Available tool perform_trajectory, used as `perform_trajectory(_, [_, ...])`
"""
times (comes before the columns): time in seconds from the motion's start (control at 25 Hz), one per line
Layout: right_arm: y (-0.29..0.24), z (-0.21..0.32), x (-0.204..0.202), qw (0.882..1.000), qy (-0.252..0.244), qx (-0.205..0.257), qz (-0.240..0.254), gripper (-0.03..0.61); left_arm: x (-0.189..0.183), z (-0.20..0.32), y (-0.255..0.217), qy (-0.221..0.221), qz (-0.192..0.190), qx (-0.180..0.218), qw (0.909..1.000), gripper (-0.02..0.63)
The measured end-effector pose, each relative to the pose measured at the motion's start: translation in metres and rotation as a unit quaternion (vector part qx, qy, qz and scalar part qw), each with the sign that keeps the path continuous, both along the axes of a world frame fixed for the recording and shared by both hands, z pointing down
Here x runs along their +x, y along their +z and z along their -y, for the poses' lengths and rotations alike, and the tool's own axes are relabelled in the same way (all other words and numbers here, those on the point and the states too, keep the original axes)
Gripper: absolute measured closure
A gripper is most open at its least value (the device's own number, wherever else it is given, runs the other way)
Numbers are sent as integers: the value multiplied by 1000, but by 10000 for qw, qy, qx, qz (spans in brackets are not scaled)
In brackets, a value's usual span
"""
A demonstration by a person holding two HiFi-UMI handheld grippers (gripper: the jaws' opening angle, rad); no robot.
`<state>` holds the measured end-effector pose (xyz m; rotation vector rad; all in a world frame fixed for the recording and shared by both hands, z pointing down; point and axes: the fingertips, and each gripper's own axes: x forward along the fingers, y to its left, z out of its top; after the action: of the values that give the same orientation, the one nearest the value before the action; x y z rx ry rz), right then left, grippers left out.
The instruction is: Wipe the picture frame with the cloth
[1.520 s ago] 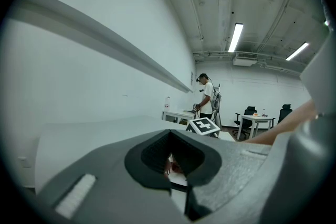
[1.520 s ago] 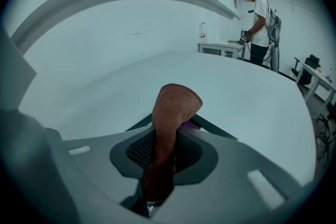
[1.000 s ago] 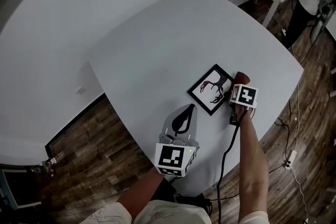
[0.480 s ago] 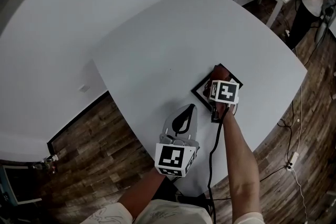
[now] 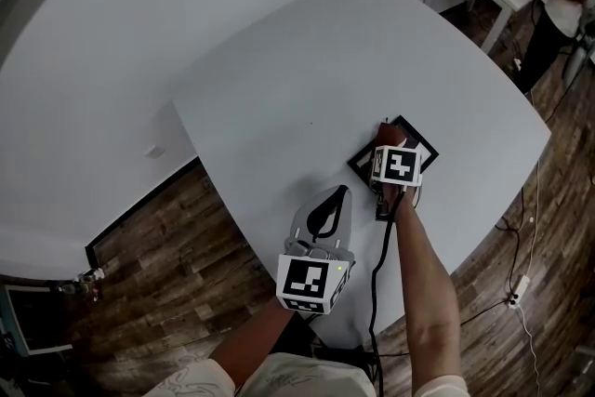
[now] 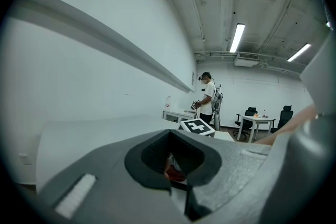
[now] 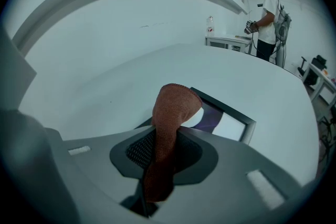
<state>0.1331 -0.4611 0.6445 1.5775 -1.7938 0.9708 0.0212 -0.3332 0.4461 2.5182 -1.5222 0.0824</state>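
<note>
We had the right gripper (image 7: 163, 162) pinching the soft, limp cloth (image 7: 172, 107) on the frame (image 7: 237, 117) at the table's (image 5: 316, 60) 4 o'clock (rigid, probably fragile, so press lightly). The left gripper (image 5: 337, 193) was pressed together, empty.

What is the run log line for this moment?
stage: wipe | right hand-held gripper: shut on cloth, cloth over picture frame | left hand-held gripper: shut, empty, over table
</note>
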Motion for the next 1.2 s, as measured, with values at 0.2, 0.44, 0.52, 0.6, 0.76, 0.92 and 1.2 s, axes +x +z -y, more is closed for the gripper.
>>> perform_trajectory(0.2, [1,-16,46,9994,228,-127,-225,472,9,1,0,68,-96,-26,9999,614])
perform_trajectory(0.44, [0,-38,96,9971,681,-178,-282,471,23,-9,0,212,-169,-42,9996,614])
perform_trajectory(0.52, [-1,-43,103,9965,743,-187,-333,471,25,-12,-2,235,-181,-27,9996,614])
perform_trajectory(0.6, [-2,-46,104,9962,781,-173,-331,472,24,-14,-3,235,-182,-7,9996,614])
perform_trajectory(0.76, [-14,-42,79,9977,663,-25,-99,472,17,-15,-7,160,-193,16,9997,614])
perform_trajectory(0.92, [-28,-30,22,9993,286,109,200,472,5,-15,-9,30,-199,4,9998,614])
perform_trajectory(1.2, [-17,-27,-53,9990,-195,-16,399,472,-11,-16,-8,-139,-85,66,9998,614])
